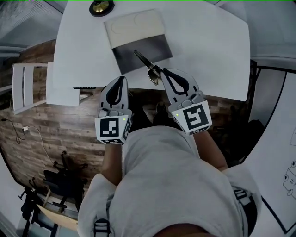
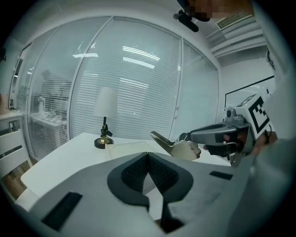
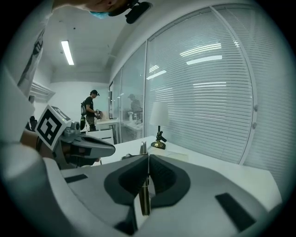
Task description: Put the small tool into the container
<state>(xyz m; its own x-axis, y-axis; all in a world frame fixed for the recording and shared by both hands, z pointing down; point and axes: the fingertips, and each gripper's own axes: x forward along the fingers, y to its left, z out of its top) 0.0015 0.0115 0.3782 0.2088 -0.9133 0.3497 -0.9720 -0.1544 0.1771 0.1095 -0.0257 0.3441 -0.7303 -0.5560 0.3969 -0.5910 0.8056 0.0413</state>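
Right tool [image 3: 148, 159] clamped on small brass implement [image 3: 144, 196], seen edge-on in right gripper view. Left gripper view shows its broad side, held clear above white tabletop [image 1: 208, 41]. Head view puts it over dark part of container [image 1: 138, 51]. Left tool [image 2: 148, 156] pinched closed, nothing between, just beside right one.

Surface [image 1: 208, 41]: plain white.
Container [image 1: 134, 28]: cream upper part, dark grey lower part, upper middle of the frame.
Tool [image 1: 150, 70]: brassy gold, darker toward its far end.
Left tongs [image 1: 122, 79]: grey shell, black ribbed pads, black-and-white square marker.
Right tongs [image 1: 161, 71]: same grey, black and marker pattern.
Lamp [image 1: 101, 6]: gold base ringed in black, top edge.
Floor [image 1: 32, 134]: brown wood planks, left.
Shirt [image 1: 166, 185]: pale grey.
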